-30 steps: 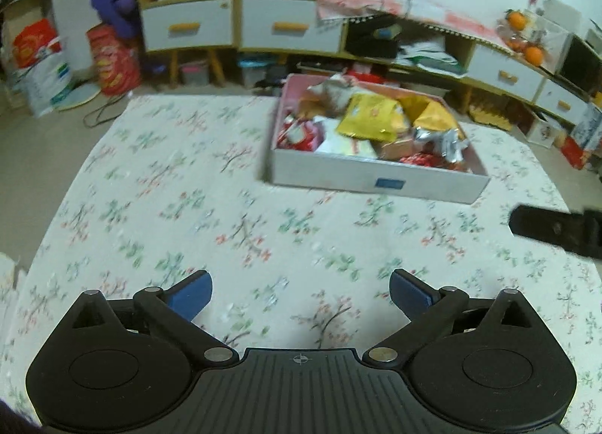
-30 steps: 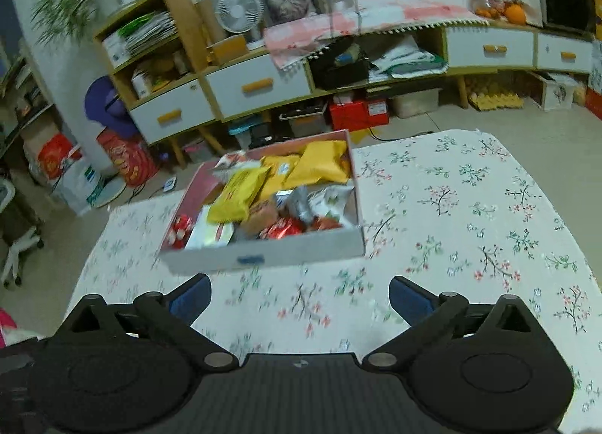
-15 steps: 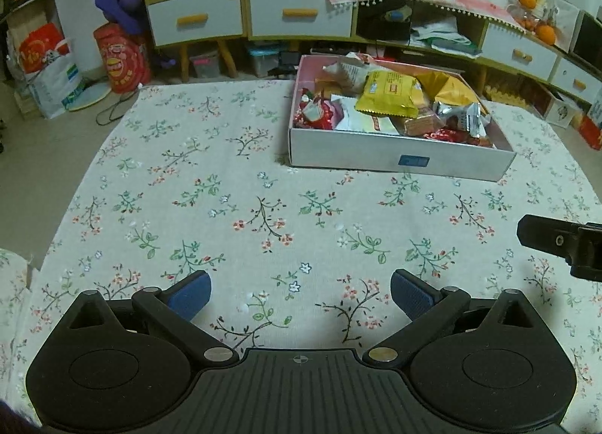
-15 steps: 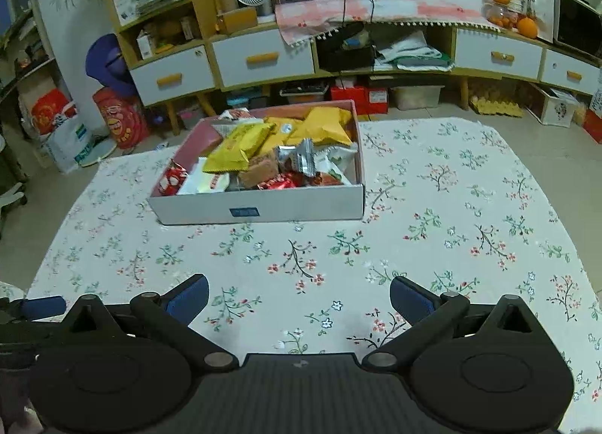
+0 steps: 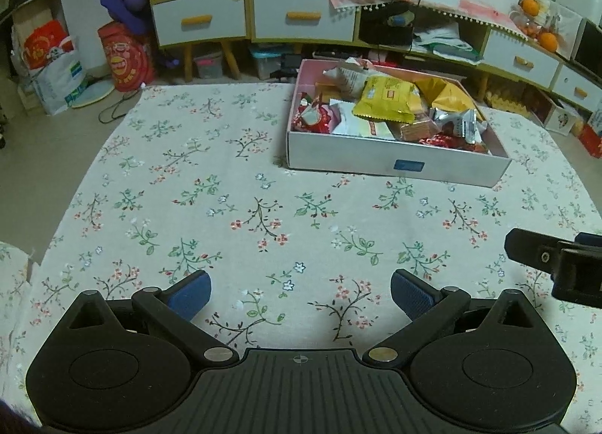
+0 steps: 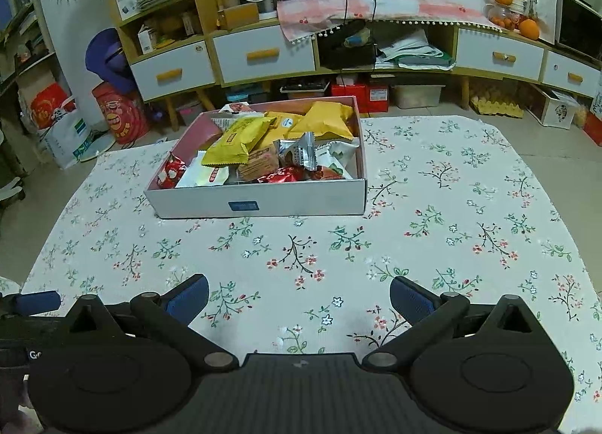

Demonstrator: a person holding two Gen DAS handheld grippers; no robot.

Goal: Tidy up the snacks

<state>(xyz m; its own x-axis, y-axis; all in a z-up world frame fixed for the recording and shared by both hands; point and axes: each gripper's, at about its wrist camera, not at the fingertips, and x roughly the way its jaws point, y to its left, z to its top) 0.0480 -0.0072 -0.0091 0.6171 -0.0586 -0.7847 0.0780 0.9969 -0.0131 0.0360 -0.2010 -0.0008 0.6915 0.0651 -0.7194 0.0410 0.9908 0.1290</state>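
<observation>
the left gripper [image 5: 299, 291] is held with its blue pads spread wide and nothing between them, above the floral tablecloth [image 5: 225, 208]. the right gripper [image 6: 297, 296] is likewise spread apart and empty, beside it. the snacks [image 6: 263, 148] are piled in a white box [image 6: 259, 202] set on the cloth, well ahead of both grippers.

matt woven floral cloth [image 6: 432, 216] covers the counter; at 12 o'clock a smooth cardboard box [image 6: 301, 204] holds glossy plastic and crinkled foil snack packets [image 6: 240, 140]; the claw pads [image 6: 408, 300] look ribbed rubber.
</observation>
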